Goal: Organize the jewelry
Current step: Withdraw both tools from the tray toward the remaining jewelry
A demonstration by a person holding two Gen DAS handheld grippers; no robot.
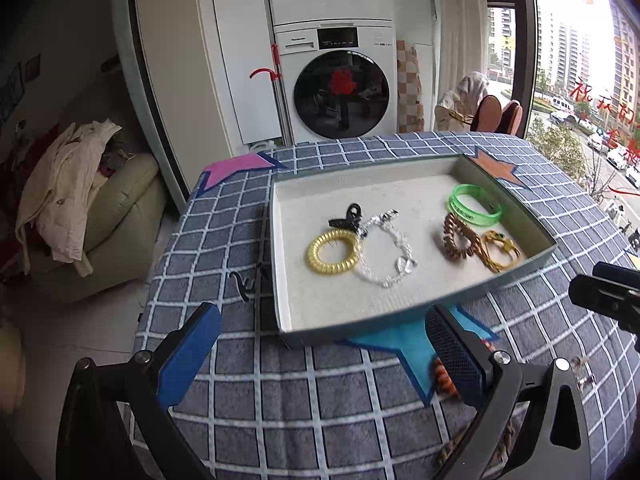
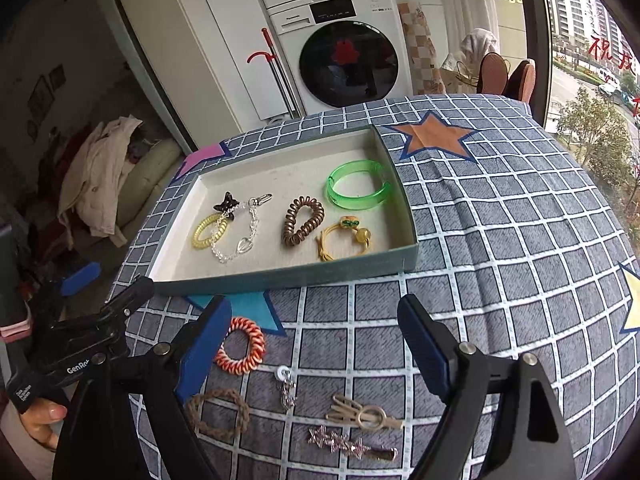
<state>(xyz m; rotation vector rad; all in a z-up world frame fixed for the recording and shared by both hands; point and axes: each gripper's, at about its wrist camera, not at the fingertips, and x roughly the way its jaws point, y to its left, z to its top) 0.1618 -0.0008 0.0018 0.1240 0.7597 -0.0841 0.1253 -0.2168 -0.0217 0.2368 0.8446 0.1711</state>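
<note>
The shallow tray (image 2: 280, 272) sits at the middle of both views on the checked cloth of the counter (image 2: 500, 240), and it holds six pieces. In my right wrist view, at its left end a yellow coil band (image 2: 208, 231) lies under a black star clip (image 2: 227, 202), with a clear bead chain (image 2: 244, 240) running down beside them. At its middle is a brown coil band (image 2: 303, 221); just right of that, a yellow cord ring (image 2: 344, 240); and in the upper right corner, a green bangle (image 2: 358, 185).

Below the tray, on the bare cloth, more pieces lie loose: an orange coil band (image 2: 244, 346) touching a blue star patch (image 2: 256, 306), a braided brown band (image 2: 218, 414), a small silver charm (image 2: 287, 388), a beige hair clip (image 2: 364, 414) and a sparkly barrette (image 2: 348, 444) at the bottom.

My right claw (image 2: 320, 344) has just been opening; its blue pads stand wide apart over those loose pieces, clasping nothing. My left claw (image 1: 320, 356) is spread as wide (nothing between its pads either), low in its own view before the tray's near wall.
</note>
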